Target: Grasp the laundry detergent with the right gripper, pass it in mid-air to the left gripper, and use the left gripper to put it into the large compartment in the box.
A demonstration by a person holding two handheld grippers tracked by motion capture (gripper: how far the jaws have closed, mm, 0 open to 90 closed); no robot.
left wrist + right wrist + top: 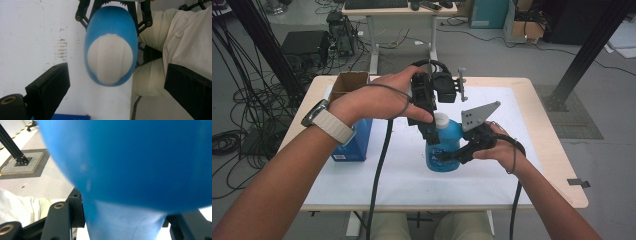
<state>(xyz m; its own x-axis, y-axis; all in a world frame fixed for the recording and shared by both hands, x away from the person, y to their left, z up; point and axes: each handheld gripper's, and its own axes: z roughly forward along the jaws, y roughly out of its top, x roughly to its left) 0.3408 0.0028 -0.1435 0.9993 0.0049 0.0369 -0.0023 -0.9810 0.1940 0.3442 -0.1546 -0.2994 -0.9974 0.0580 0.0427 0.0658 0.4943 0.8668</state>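
A blue bottle [447,145] with a white cap [441,119] stands upright on the white mat. My right gripper [448,156] comes in from the right and is shut on the bottle's lower body; in the right gripper view the blue bottle [130,165] sits between the jaws of the right gripper [125,226]. My left gripper [435,131] points down over the cap. In the left gripper view the left gripper [117,87] is open, its jaws wide on either side of the white cap [110,60] and apart from it.
A blue box [358,142] stands on the mat's left part, with an open cardboard box [348,82] behind it. The white mat [387,172] covers most of the wooden table [557,165]. Cables trail from both grippers toward the front edge.
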